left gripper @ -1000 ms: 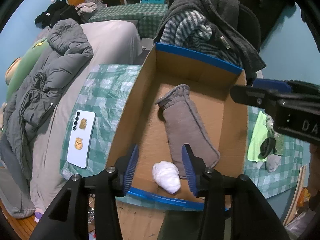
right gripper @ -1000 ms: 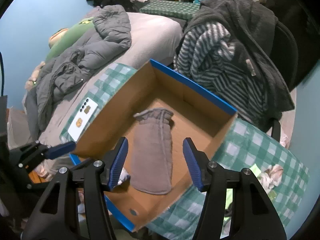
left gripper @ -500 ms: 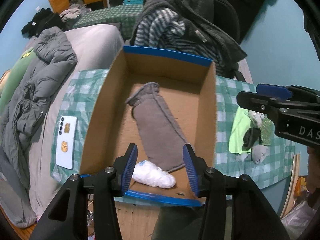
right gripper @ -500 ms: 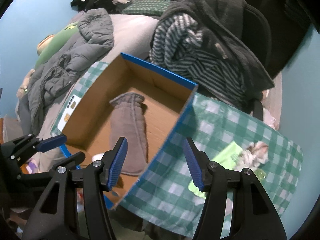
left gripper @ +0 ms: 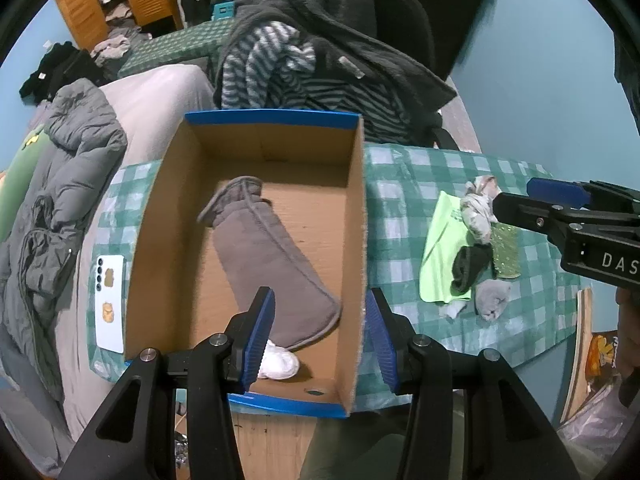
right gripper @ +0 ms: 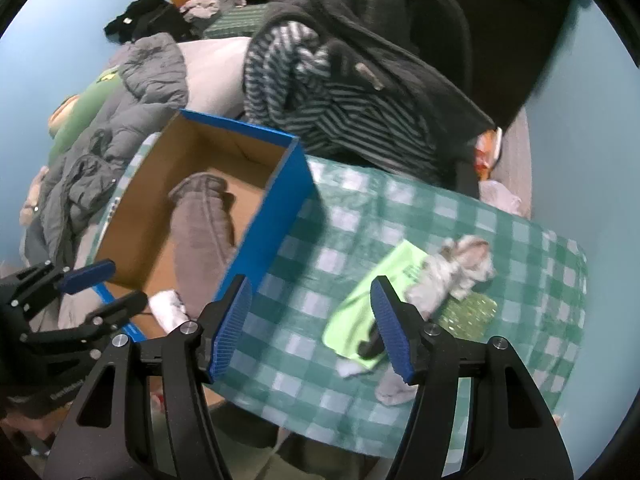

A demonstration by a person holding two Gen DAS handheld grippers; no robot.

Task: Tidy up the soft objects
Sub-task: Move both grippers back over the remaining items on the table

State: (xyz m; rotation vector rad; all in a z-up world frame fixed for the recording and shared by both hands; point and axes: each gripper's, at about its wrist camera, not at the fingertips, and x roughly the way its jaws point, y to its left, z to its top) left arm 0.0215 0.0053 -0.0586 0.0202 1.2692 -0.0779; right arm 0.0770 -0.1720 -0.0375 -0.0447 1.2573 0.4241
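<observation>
Left gripper (left gripper: 320, 336): jaws wide, holding nothing, straddling the right wall of the cardboard box (left gripper: 358, 216).
Right gripper (right gripper: 310, 326): jaws wide, holding nothing, over the checked tablecloth (right gripper: 360, 208).
In box: grey mitt (left gripper: 268, 256), white bundle (left gripper: 280, 364) at the near end.
Loose soft things: pale sock (right gripper: 456, 268), lime cloth (right gripper: 368, 300), right of the box.
Around: phone (left gripper: 109, 296) left of the box, striped sweater (left gripper: 280, 68) on the far chair.
</observation>
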